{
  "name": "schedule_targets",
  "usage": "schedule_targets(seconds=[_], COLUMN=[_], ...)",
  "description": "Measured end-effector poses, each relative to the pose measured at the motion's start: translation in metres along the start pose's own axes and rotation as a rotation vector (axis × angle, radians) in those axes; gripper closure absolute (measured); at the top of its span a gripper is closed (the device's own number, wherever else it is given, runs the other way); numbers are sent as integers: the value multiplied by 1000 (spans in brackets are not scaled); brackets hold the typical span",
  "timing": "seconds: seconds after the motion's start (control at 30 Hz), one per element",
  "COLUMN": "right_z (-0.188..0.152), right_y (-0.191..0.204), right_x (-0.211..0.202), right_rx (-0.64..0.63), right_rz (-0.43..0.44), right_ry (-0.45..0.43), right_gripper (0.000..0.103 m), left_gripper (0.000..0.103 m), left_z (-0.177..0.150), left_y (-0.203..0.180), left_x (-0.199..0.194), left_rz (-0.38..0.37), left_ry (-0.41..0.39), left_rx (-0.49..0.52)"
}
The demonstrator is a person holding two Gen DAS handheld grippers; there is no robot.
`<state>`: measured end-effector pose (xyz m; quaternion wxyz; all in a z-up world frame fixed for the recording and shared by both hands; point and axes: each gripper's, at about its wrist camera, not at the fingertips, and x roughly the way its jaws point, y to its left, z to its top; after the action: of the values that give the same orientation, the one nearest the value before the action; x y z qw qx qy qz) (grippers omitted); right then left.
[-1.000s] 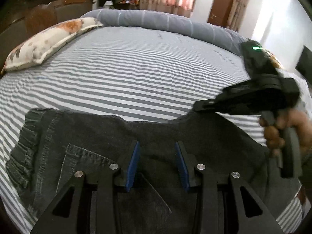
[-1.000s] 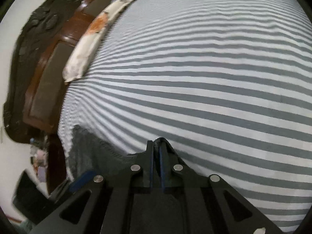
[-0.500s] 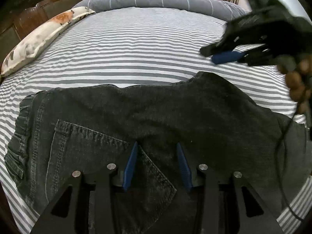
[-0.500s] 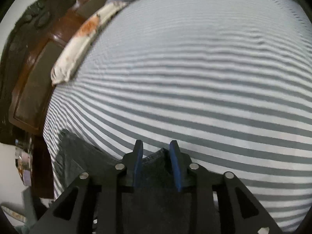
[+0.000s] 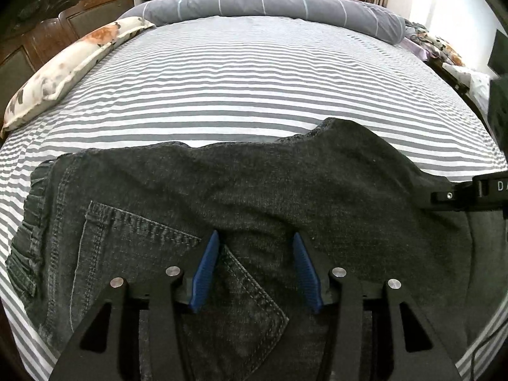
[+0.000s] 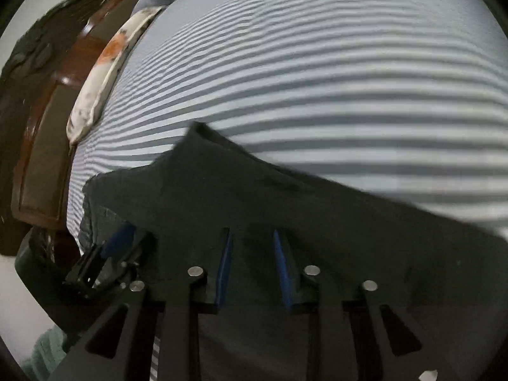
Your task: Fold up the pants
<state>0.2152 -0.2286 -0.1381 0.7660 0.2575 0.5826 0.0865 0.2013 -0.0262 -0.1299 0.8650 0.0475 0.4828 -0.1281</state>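
Dark grey denim pants [image 5: 254,184] lie on the striped bed sheet [image 5: 254,79], waistband to the left, with a leg laid across the seat and back pocket [image 5: 133,241]. My left gripper [image 5: 255,235] hovers over the pocket's edge, its jaws opening, and only the flat cloth beneath shows in the gap. In the right wrist view my right gripper [image 6: 250,231] is above the pants [image 6: 317,216], its jaws closing with a gap and no cloth pinched. The left gripper [image 6: 108,254] shows at that view's lower left. The right gripper's body [image 5: 460,195] pokes in at the left wrist view's right edge.
A flowered pillow [image 5: 70,63] lies along the left side by the dark wooden headboard [image 5: 47,25]. A rolled grey duvet [image 5: 270,6] lines the far edge of the bed. Bare striped sheet stretches beyond the pants.
The right gripper let go of the pant edge, which now lies on the bed, and swung back to the right edge over the pants. The left gripper's jaws widened slightly and it dipped lower.
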Motion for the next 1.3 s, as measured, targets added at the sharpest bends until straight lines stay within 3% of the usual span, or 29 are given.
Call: schedule_targets(seconds=[0.17, 0.33, 0.63, 0.77, 1.0, 1.13, 1.3], right_z=[-9, -39, -146, -191, -241, -240, -228], right_y=[-21, -59, -211, -262, -310, -315, -326], right_x=[-29, -87, -226, -259, -248, -224, -208], right_rx=[71, 134, 425, 547, 698, 740, 755], right_rz=[-27, 0, -74, -89, 51, 165, 213], right_ry=[-86, -156, -353, -413, -450, -466, -481], right_gripper=[79, 77, 73, 71, 71, 71, 71], left_gripper=[51, 48, 42, 41, 41, 41, 41], left_z=[-1, -4, -19, -30, -48, -52, -55], left_y=[0, -3, -7, -21, -59, -86, -127], left_x=[0, -2, -17, -29, -59, -68, -74], left_rz=[3, 20, 77, 93, 58, 14, -23], left_ry=[-7, -9, 5, 20, 10, 25, 34], left_rx=[4, 0, -25, -9, 57, 87, 176])
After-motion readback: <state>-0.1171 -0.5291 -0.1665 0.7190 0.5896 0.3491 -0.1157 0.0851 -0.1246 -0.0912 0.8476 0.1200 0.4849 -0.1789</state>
